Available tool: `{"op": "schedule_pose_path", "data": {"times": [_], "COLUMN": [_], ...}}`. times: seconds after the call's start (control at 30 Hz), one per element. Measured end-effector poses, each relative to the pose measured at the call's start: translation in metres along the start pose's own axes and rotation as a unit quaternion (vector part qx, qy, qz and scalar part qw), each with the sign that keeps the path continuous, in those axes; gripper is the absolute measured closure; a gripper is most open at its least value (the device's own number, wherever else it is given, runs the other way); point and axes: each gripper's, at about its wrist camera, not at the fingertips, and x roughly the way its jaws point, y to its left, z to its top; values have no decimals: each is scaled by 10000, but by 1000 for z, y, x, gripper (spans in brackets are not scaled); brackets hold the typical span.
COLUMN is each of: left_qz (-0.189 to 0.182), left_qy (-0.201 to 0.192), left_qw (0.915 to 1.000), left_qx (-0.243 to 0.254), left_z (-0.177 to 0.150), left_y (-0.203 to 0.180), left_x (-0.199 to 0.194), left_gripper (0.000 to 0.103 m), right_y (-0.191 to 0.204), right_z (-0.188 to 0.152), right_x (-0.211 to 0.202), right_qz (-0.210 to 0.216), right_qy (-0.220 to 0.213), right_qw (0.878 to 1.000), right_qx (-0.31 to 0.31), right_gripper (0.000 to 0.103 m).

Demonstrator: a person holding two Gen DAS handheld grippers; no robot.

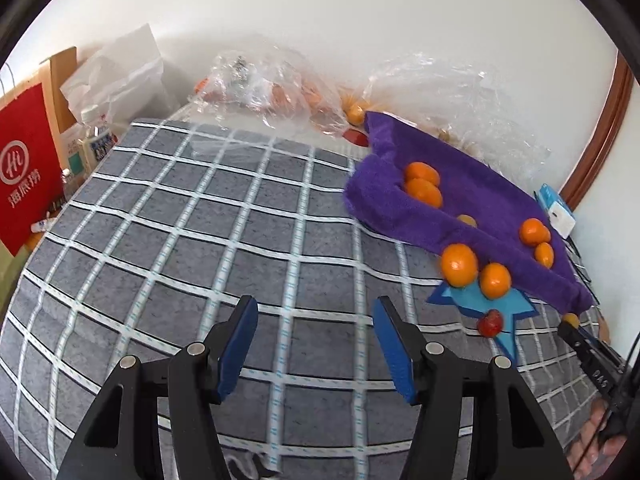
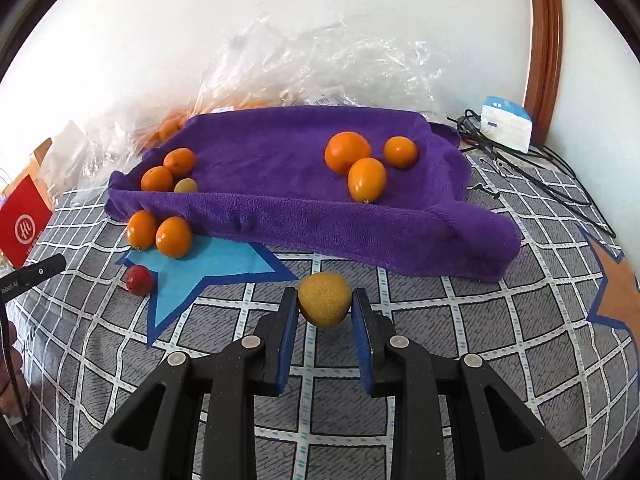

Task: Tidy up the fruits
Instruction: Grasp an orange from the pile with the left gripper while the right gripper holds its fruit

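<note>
Held fruit: while it is clamped between the two blue pads of the right gripper, a dull yellow, rough-skinned round fruit is kept just above the grey checked tablecloth, in front of the towel's near fold.
Right fingers: closed narrowly on the yellow fruit, one pad touching each side.
Left fingers: the left gripper is seen spread wide with nothing between the pads, over bare cloth.
Towel: a crumpled purple fleece towel is laid on the cloth; three orange citrus fruits are grouped on its right part, and two more with a small greenish-yellow fruit lie at its left end.
Off the towel: two orange citrus fruits are found touching each other against the towel's near-left edge, partly on a light blue star-shaped patch.
Red fruit: a small red round fruit sits at the star's left edge.
Background: crinkled clear plastic bags are piled behind the towel by the white wall.
Far right: a white and blue box and black cables are seen.
</note>
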Motion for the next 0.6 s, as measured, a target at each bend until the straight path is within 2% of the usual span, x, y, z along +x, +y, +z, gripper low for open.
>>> {"op": "schedule_pose_path", "data": {"times": [0.07,0.13,0.27,0.4,0.6], "left_qz": [-51,-185,-341,-241,-217], "left_qy": [-53,-104,159,279,511], "left_qw": [10000,9998,9992,9978,9968], "left_qx": [38,40,162,543,569], "left_z": [4,11,21,26,19], "left_y": [-11,-26,-58,-90,-106], "left_x": [-2,-1,18,37,65], "left_gripper": [46,46,46,45,45], "right_y": [-2,-6,-12,-14,-13], "right_z": [0,0,0,0,0], "right_x": [-1,-1,1,5,7], "right_qz": [-97,-13,48,104,155], "right_qy": [-37,-42,-12,77,123], "right_qw": [9999,10000,9998,9996,9996], "right_qx": [-85,27,172,244,207], "right_gripper": [76,76,76,76,76]}}
